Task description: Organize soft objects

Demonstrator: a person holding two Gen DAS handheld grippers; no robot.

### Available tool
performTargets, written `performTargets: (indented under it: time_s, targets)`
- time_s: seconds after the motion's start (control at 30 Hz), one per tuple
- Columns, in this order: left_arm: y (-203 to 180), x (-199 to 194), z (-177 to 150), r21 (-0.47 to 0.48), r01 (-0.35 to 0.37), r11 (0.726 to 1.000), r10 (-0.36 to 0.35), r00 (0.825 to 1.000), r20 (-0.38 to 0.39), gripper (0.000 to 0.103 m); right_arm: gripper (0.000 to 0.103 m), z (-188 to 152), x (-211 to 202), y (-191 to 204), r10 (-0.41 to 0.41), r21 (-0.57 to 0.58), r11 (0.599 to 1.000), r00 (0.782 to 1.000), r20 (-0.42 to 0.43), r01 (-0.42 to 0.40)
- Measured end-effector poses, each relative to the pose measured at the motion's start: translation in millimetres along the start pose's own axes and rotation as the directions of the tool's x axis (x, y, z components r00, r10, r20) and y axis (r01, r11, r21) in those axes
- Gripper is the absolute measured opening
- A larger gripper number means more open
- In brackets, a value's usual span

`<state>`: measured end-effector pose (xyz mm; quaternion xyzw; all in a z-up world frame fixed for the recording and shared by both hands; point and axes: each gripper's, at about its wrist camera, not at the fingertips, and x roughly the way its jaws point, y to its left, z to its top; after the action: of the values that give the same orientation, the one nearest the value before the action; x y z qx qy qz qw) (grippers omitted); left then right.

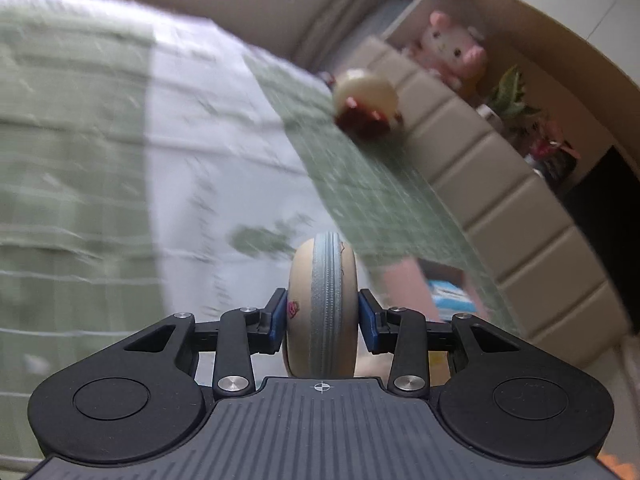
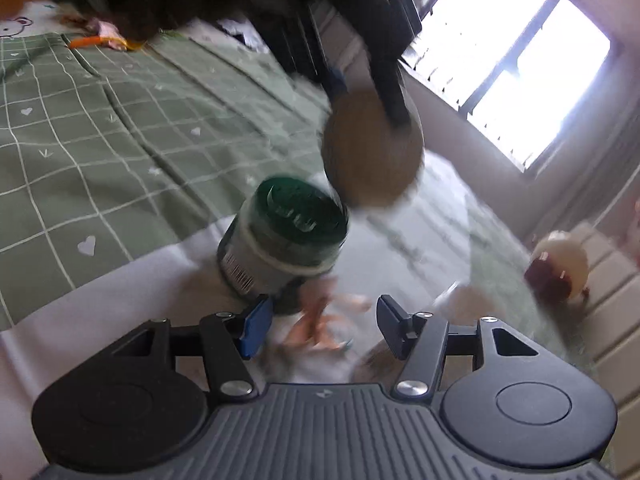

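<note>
My left gripper (image 1: 323, 316) is shut on a round cream soft disc with a grey ribbed band (image 1: 323, 304) and holds it above the bed. The same disc (image 2: 372, 160) shows in the right wrist view, held up by the left gripper's dark fingers (image 2: 394, 100). My right gripper (image 2: 320, 322) is open and empty, just above an orange-and-white soft thing (image 2: 316, 328) that is blurred. A cream round plush with a dark red base (image 1: 366, 104) lies by the headboard; it also shows in the right wrist view (image 2: 558, 270).
A green-lidded jar (image 2: 288, 236) stands on the green checked bedspread (image 2: 100, 140). A padded beige headboard (image 1: 500, 184) runs along the right. Behind it a shelf holds a pink plush (image 1: 452, 48) and a plant (image 1: 510, 96). A bright window (image 2: 512, 64) is at the far side.
</note>
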<state>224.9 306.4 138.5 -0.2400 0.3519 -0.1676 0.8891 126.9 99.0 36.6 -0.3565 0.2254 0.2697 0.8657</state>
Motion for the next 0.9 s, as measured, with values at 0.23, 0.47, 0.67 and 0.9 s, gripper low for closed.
performTargets:
  time_s: [0.23,0.47,0.67,0.9]
  targets:
    - [18,-44,-46,0.072,-0.170,0.983,0.166,0.984,0.063,0.041,0.036,-2,31,11,-0.053,0.027,0.998,0.995,-0.084,0.055]
    - [32,-42,-81,0.106,-0.190,0.976,0.191,0.982,0.002,0.041,0.013,3,41,9,-0.044,0.010,0.999,0.995,-0.088,0.045]
    - [8,-47,-88,0.234,-0.278,0.932,0.271,0.961,0.063,0.041,0.011,27,4,-19,-0.063,0.067,0.996,0.998,-0.018,0.064]
    - [-34,-62,-85,0.306,-0.305,0.902,0.283,0.952,0.113,0.041,0.011,65,-51,-80,-0.115,0.162,0.982,0.989,0.089,0.100]
